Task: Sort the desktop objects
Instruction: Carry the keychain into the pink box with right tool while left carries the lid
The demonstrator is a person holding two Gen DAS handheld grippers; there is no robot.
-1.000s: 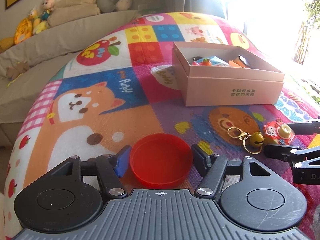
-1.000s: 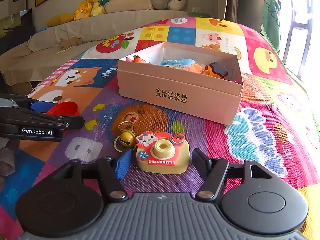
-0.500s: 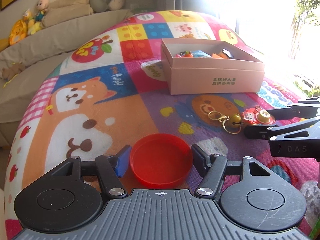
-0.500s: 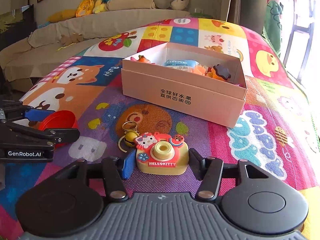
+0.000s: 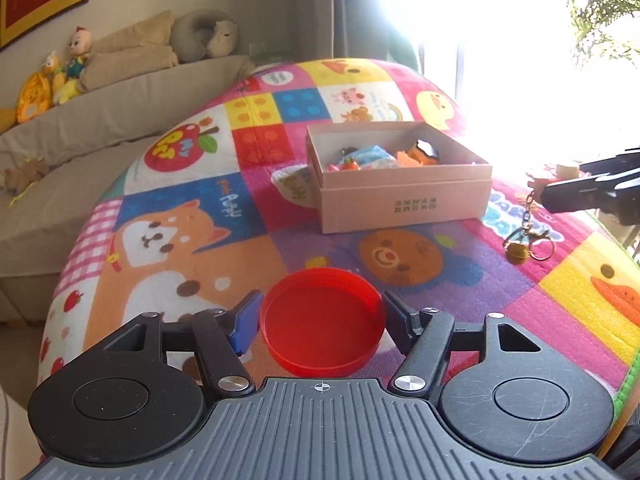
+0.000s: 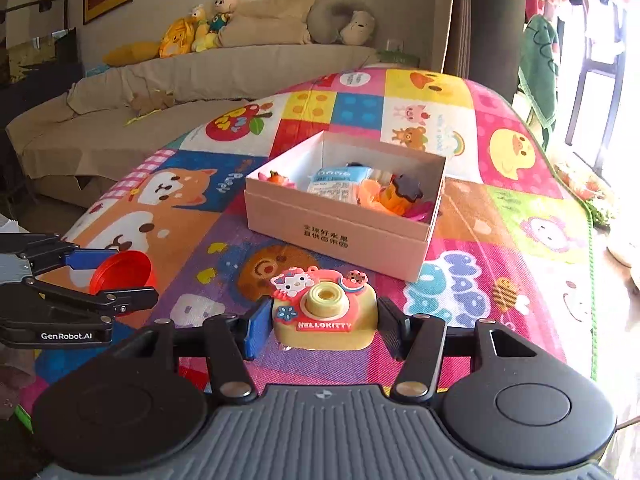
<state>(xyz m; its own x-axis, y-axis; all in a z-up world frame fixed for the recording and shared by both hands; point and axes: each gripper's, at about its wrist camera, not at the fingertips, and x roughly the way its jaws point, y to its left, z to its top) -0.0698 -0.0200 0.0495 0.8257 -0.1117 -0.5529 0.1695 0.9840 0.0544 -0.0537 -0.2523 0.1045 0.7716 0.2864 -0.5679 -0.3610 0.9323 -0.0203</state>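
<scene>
My left gripper is shut on a round red lid and holds it above the play mat. My right gripper is shut on a yellow Hello Kitty toy camera and holds it in the air. A gold bell on a keychain hangs under the camera. The open pink box stands ahead on the mat with several small toys inside; it also shows in the right wrist view. The left gripper with the lid shows at the left of the right wrist view.
A colourful cartoon play mat covers the surface. A beige sofa with plush toys and cushions runs along the back left. A bright window is at the right, with the mat's edge below it.
Both grippers have risen with their objects. The right gripper closed on the toy camera and lifted it off the mat, so the bell now dangles. The box looks farther below.
</scene>
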